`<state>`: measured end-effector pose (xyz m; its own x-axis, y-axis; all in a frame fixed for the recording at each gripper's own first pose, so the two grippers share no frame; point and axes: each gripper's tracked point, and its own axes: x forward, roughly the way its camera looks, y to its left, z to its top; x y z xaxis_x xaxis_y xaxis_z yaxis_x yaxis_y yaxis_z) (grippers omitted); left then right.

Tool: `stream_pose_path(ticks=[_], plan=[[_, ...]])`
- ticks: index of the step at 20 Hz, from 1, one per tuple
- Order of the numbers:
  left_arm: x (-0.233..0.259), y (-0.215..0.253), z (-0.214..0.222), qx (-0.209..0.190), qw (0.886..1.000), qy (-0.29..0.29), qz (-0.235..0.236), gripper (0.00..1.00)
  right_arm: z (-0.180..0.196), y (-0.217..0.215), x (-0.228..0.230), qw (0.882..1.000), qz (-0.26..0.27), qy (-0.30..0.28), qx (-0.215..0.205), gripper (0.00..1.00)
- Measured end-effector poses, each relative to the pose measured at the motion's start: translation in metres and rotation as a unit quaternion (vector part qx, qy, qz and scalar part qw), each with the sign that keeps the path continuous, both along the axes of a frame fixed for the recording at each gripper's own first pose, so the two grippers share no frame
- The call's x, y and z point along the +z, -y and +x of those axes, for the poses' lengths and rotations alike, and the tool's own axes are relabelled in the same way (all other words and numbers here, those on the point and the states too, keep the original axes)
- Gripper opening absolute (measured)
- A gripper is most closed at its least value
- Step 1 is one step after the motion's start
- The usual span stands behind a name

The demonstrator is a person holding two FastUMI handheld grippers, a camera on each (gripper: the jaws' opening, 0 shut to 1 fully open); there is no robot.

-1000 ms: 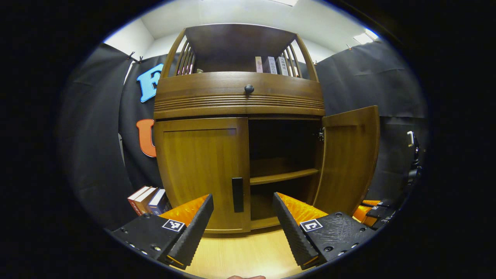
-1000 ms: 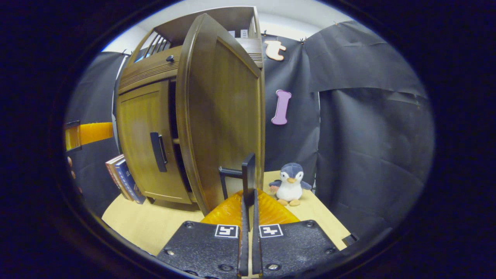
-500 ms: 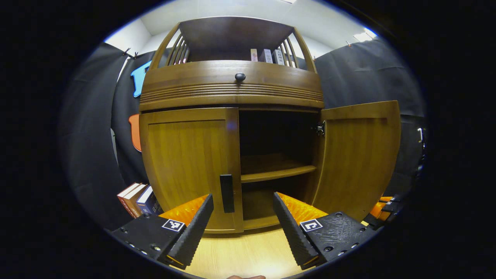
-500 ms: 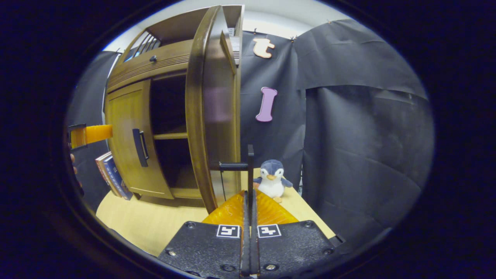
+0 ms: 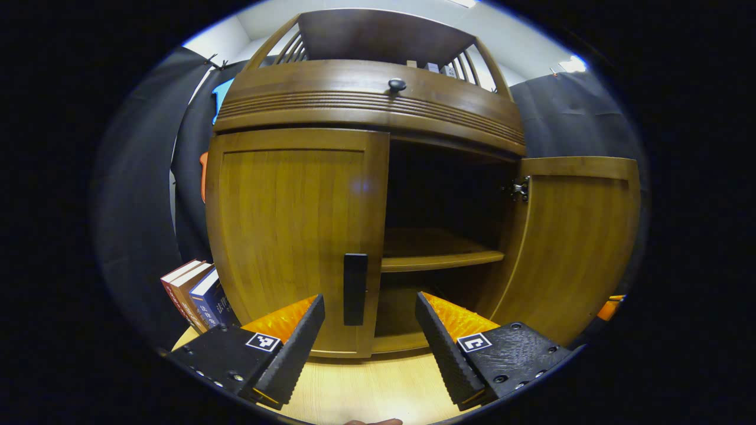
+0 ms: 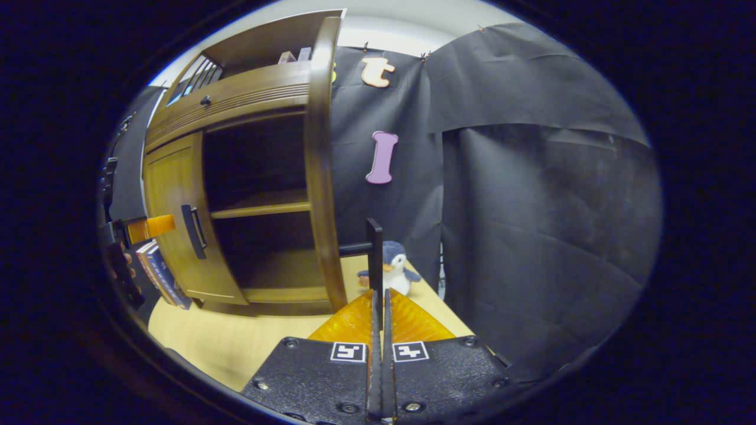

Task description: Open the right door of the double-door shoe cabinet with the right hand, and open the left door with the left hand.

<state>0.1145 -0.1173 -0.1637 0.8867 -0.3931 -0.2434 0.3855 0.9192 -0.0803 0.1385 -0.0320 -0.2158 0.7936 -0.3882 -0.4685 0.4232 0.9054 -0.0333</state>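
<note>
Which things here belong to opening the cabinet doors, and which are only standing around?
Part of the job:
- right door, swung open, its handle clamped by the right gripper
- left door, closed, with its handle
- left gripper, open, in front of that handle

Standing around:
- books beside the cabinet
- toy penguin
- books on the top shelf

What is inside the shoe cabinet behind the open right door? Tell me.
Behind the open right door, the shoe cabinet shows one wooden shelf with nothing visible on it. The back is in shadow, and the closed left door covers the other half.
</note>
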Motion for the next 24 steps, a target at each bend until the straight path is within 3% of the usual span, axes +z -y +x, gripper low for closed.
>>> stream_pose_path(ticks=[8,9,10,12,13,14,19,21,22,24], plan=[[-0.033,0.01,0.054,0.003,1.0,-0.022,0.012,0.93,-0.015,-0.009,0.026,1.0,0.003,0.024,0.0,0.04],[-0.038,0.01,0.06,0.006,1.0,-0.024,0.016,1.0,-0.017,-0.013,0.03,1.0,0.0,0.027,0.003,0.04],[-0.041,0.01,0.065,0.009,0.999,-0.022,0.021,1.0,-0.018,-0.015,0.034,1.0,-0.002,0.03,0.004,0.04],[-0.049,0.011,0.076,0.011,0.999,-0.02,0.028,0.76,-0.018,-0.02,0.042,0.999,-0.002,0.035,0.009,0.03],[-0.053,0.013,0.08,0.009,0.999,-0.02,0.028,0.92,-0.019,-0.02,0.042,0.999,-0.002,0.04,0.011,0.04],[-0.056,0.013,0.084,0.009,0.999,-0.022,0.029,0.78,-0.019,-0.023,0.044,0.999,-0.003,0.042,0.015,0.03],[-0.063,0.017,0.102,0.016,0.999,-0.018,0.039,0.77,-0.021,-0.042,0.056,0.998,-0.009,0.055,0.042,0.04],[-0.062,0.018,0.102,0.013,0.999,-0.016,0.035,0.7,-0.017,-0.049,0.061,0.997,-0.008,0.061,0.051,0.06],[-0.063,0.019,0.101,0.011,0.999,-0.017,0.038,0.8,-0.016,-0.051,0.062,0.997,-0.003,0.063,0.05,0.09],[-0.061,0.016,0.103,0.009,0.999,-0.008,0.04,0.63,-0.01,-0.061,0.069,0.996,0.008,0.07,0.063,0.11]])
